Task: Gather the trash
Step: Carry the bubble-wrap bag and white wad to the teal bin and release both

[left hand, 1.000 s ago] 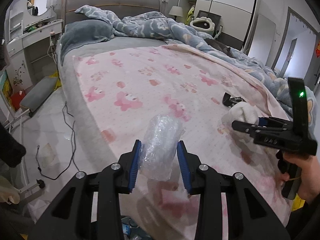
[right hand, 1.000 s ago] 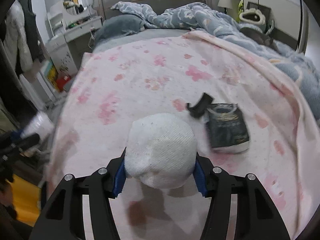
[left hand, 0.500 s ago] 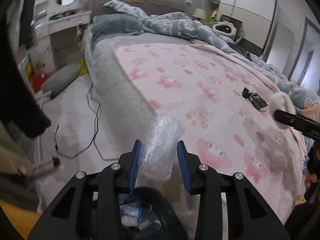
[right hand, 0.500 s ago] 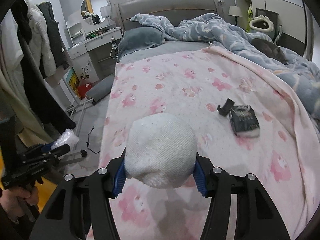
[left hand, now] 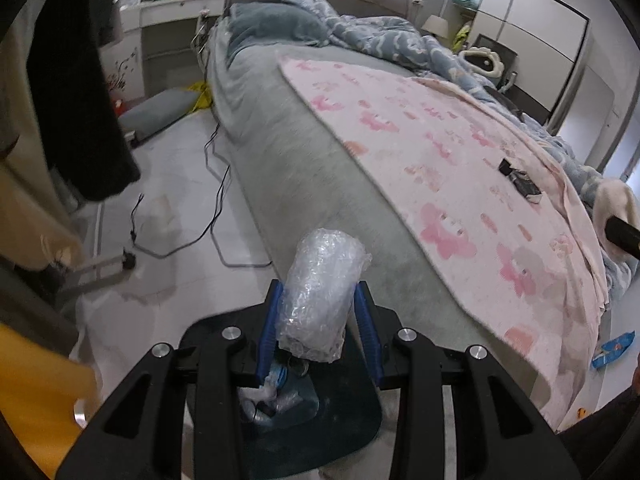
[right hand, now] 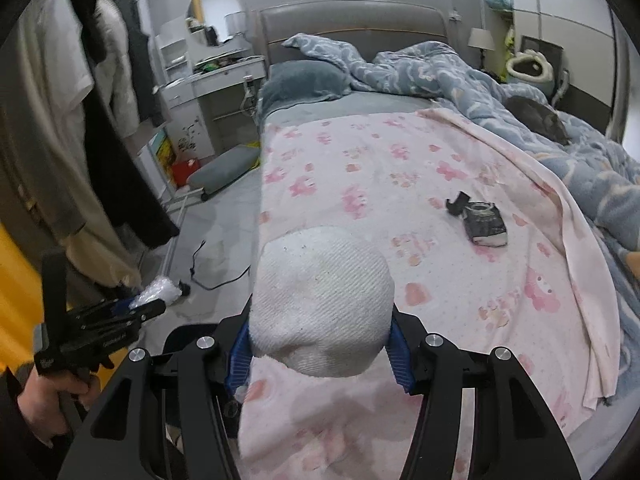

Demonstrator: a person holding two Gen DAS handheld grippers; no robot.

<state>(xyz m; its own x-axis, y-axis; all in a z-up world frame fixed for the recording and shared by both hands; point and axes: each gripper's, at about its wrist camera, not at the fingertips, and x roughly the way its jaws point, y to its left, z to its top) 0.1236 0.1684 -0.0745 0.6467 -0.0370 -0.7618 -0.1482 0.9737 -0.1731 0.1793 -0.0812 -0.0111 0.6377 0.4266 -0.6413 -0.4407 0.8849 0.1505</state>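
Observation:
My left gripper (left hand: 320, 320) is shut on a roll of clear bubble wrap (left hand: 320, 292), held off the side of the bed over a dark bin (left hand: 344, 420) with trash inside. The same gripper (right hand: 148, 304) shows at the left of the right wrist view, with the bubble wrap (right hand: 160, 290) at its tip. My right gripper (right hand: 320, 344) is shut on a white knitted bundle (right hand: 322, 300) above the pink sheet near the bed's foot. A black packet (right hand: 485, 224) and a small black scrap (right hand: 457, 202) lie on the sheet.
The bed with a pink patterned sheet (left hand: 460, 168) and blue duvet (right hand: 460, 76) fills the right. Cables (left hand: 208, 216) trail on the grey floor (left hand: 168, 184). Hanging clothes (left hand: 80, 80) crowd the left. A blue wrapper (left hand: 612, 350) lies on the floor at the bed's foot.
Both grippers have swung left off the bed's middle. The left one, with the bubble wrap, now hangs over the bin beside the bed. The right one has risen and drawn back with the white bundle.

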